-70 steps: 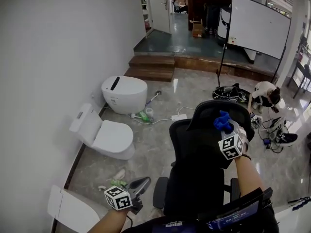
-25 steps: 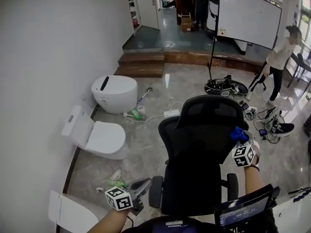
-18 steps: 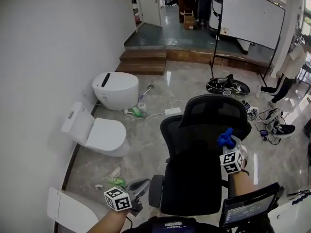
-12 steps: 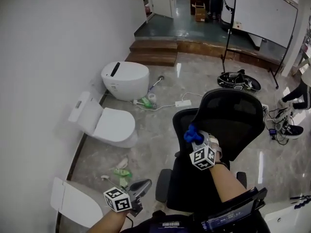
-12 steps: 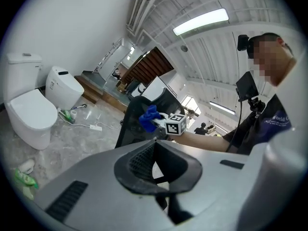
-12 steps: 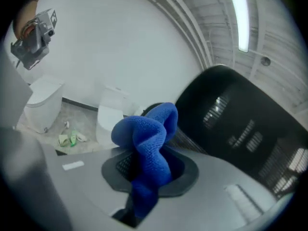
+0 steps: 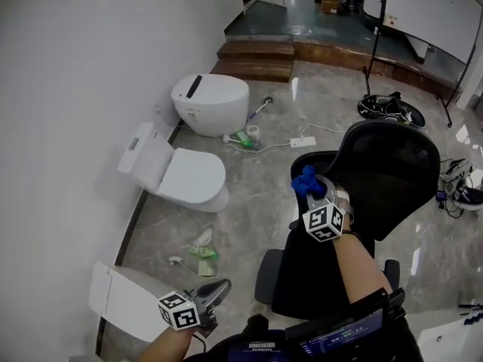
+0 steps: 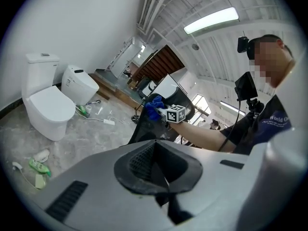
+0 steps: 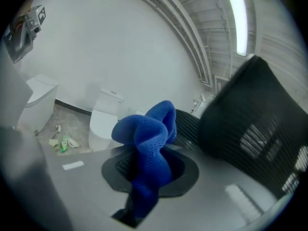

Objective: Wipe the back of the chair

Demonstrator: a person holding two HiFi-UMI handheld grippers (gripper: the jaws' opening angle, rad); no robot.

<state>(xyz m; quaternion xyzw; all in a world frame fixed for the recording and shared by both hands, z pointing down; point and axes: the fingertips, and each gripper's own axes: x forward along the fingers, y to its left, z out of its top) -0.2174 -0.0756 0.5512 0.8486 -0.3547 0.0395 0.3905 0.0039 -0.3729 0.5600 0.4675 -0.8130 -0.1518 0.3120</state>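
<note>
Holding the cloth: the right gripper (image 7: 312, 190) has its jaws pinched tight on a blue cloth (image 7: 304, 180).
Cloth shape: it sticks up out of the jaws in a soft, twisted bunch (image 9: 147, 138).
Cloth spot: it is up at the left edge of the black chair (image 7: 392, 168), by the lower part of the chair's back. I cannot tell if it touches the chair.
Chair: its big mesh back is to the right of the cloth in the right gripper view (image 9: 255, 109).
Left gripper: the left gripper (image 7: 213, 291) is low down at the left, well apart from the chair. Its jaws are pressed together with nothing in them.
Floor: a white toilet (image 7: 181, 179) and a round white toilet (image 7: 210, 104) stand by the wall. Some green scraps (image 7: 201, 252) lie on the floor (image 7: 256, 194) near the chair.
</note>
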